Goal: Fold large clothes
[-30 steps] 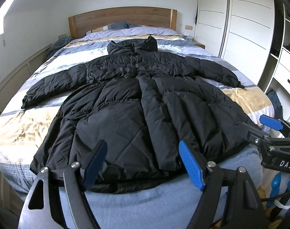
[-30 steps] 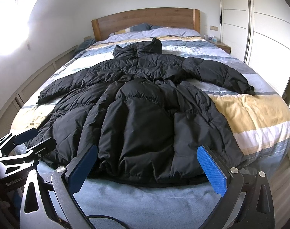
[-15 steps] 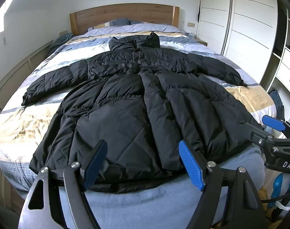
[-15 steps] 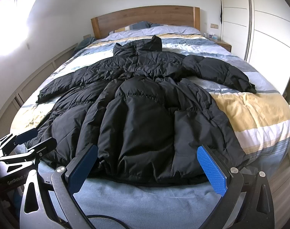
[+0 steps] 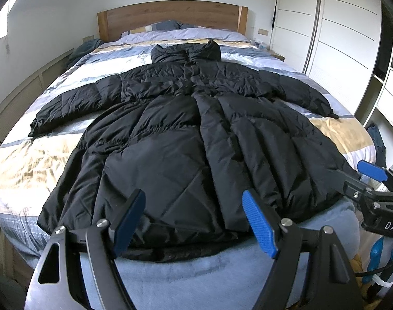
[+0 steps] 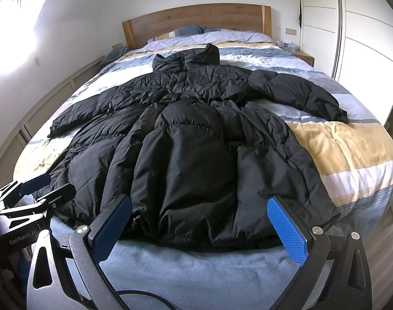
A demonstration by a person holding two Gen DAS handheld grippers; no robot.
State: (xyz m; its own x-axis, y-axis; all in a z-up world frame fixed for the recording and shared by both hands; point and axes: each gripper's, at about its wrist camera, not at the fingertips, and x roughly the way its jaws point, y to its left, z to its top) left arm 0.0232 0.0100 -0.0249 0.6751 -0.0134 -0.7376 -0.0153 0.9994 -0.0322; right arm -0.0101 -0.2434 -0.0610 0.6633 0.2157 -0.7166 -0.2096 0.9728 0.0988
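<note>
From the left wrist, the black puffer coat [image 5: 196,134] lies spread flat on the bed [image 5: 41,155], sleeves out, hem nearest. The left claw [image 5: 194,222] hangs spread above the hem, pinching nothing. From the right wrist, the right claw [image 6: 199,227] is likewise spread and empty. The coat looks bulky, soft and slippery; the hem corners or sleeve cuffs seem the best holds.

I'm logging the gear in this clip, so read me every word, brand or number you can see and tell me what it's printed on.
"DAS": white letters, cut off by the picture's edge, on the body of the right gripper, seen at the right of the left wrist view.
"GenRobot.AI": small grey print, last letters unclear, on the body of the left gripper, seen at the left of the right wrist view.
No readable text on the black coat, bed or wardrobe.
</note>
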